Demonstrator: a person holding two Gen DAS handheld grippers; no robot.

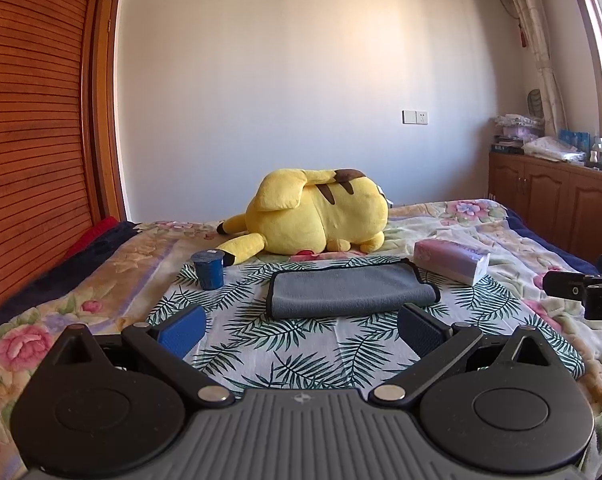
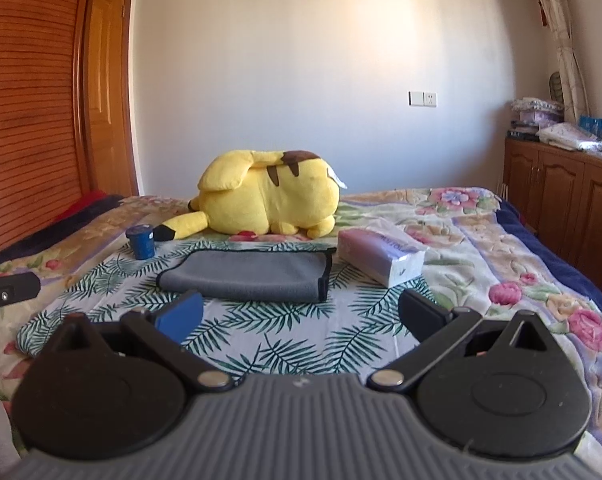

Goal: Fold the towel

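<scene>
Both the left tongs (image 1: 301, 330) and right tongs (image 2: 301, 314) hover released, short of the grey towel (image 1: 349, 288) lying already doubled on the leaf-print cloth (image 1: 301, 348). For another fold, I'd pinch both layers at one short end's corners, carry them level to the other end, and avoid the cup (image 1: 209, 269) and tissue pack (image 1: 453, 261).

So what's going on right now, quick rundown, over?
Left gripper and right gripper both open, empty, short of the towel. Gray towel lies folded on the leaf-print cloth. Blue cup and tissue pack flank it, apart.
</scene>
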